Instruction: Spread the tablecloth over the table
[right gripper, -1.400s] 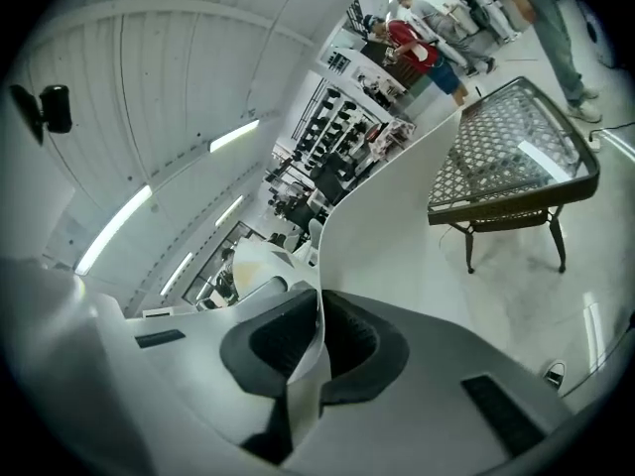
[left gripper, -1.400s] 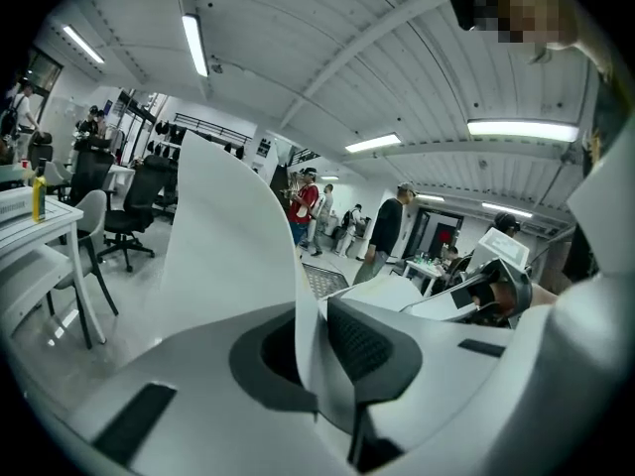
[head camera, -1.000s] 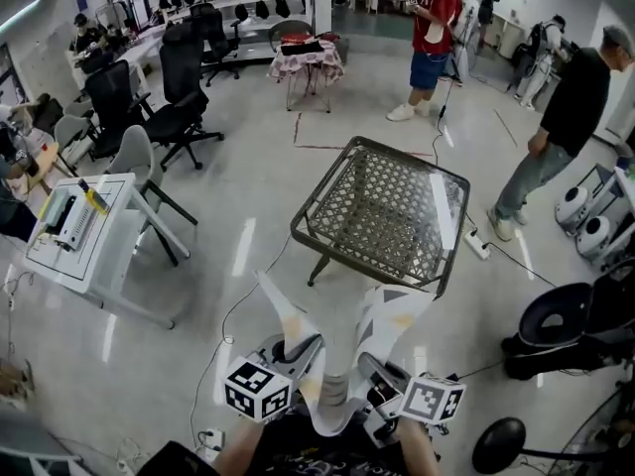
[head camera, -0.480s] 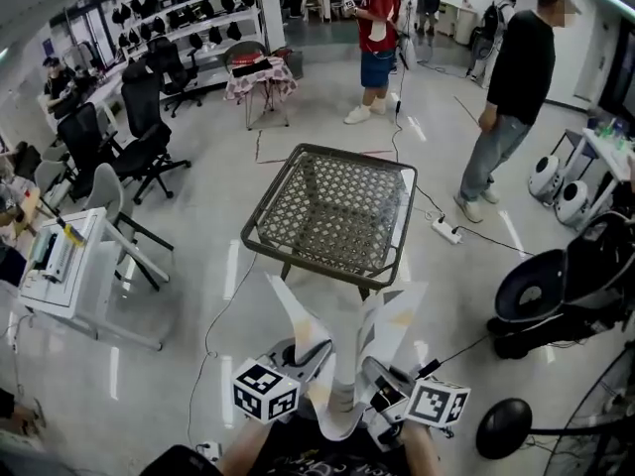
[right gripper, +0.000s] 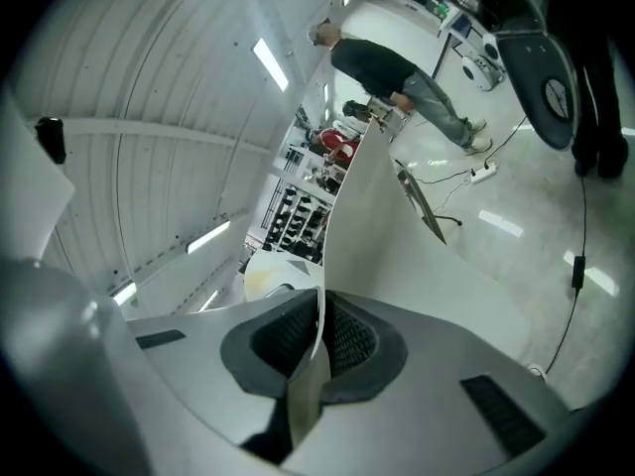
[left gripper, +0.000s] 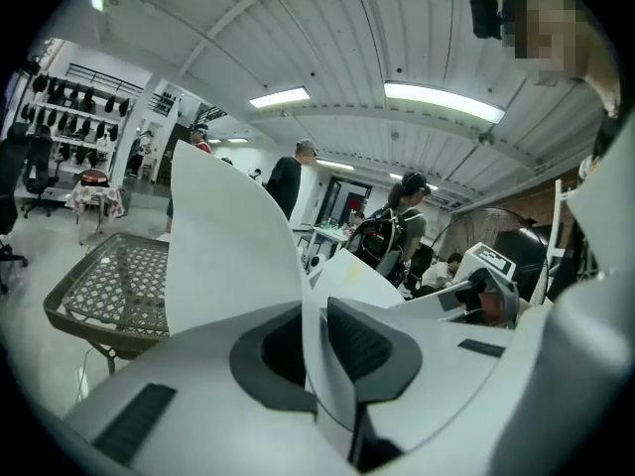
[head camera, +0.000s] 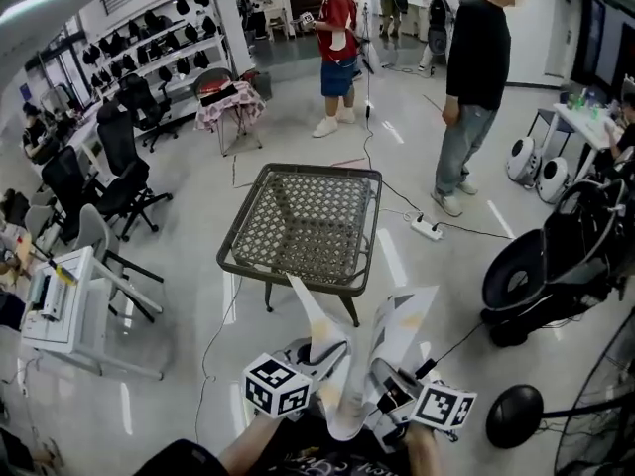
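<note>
Left gripper (left gripper: 316, 340) is clamped shut on a fold of the tablecloth (left gripper: 228, 236). The ribbed pads pinch the white sheet, and a stiff flap sticks up past the jaws. Right gripper (right gripper: 319, 340) is doing the same thing, squeezed onto its own fold with a flap curling away in front of it. The two grippers sit close side by side, and the slack between them droops back toward the person.

My guess on why: grabbing two spots and keeping them together makes the cloth easy to carry as a bundle, ready to pull wide once it's over the top.

The table (head camera: 288, 279), the one with the lattice top, stands ahead of both grippers and well apart from them. No part of the cloth touches it, so the spreading hasn't started.

Stuff I can't make out:
- Whether the pinched bits are corners or just edge.
- How big the cloth is. It's bunched up, and its drooping part runs off the bottom of the head view along with the forearms.
- Much of anything ahead in the gripper views, because the flaps block most of it. The right gripper view catches only a sliver of table edge.
</note>
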### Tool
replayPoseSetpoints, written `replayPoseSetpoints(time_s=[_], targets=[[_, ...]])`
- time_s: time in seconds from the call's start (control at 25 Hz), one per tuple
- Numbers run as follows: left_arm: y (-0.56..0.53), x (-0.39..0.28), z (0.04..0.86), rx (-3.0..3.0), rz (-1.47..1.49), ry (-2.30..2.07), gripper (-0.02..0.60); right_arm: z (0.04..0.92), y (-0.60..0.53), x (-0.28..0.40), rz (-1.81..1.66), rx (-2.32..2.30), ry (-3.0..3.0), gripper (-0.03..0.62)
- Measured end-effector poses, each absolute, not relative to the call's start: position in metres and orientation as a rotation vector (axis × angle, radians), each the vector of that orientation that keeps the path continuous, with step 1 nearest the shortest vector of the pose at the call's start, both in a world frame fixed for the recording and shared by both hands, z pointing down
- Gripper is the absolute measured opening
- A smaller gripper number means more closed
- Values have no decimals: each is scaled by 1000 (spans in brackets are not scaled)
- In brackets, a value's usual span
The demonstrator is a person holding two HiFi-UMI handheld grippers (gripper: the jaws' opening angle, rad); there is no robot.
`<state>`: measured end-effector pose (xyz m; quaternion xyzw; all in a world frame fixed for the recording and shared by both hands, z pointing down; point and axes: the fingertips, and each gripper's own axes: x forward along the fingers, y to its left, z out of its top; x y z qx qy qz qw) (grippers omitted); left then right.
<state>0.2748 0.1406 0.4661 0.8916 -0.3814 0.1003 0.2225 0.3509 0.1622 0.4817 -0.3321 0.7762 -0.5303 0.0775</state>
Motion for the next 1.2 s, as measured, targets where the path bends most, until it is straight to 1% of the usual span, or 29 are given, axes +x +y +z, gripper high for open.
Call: replayPoseSetpoints(time_s=[0.12, 0.28, 0.44, 0.56, 0.84, 1.2], targets=[[125, 293, 467, 2494, 320, -991, 47, 485, 149, 370, -1583, -1047, 2263, 23], [84, 302, 467, 2532, 326, -905, 46, 488, 118, 376, -1555, -1095, 2184, 23], [88, 328, 458, 2598, 300, -799, 46, 480, 134, 392, -1496, -1199, 2155, 26], [74, 341, 455, 2655, 298, -708, 46, 479, 125, 398, -1435, -1300, 2141, 26], [7, 323, 453, 2749, 328, -492, 46, 484, 51, 363, -1378, -1458, 1973, 26], [-71, 287, 430, 2912, 364, -292, 46, 452, -34, 307, -1186, -1604, 1941, 28]])
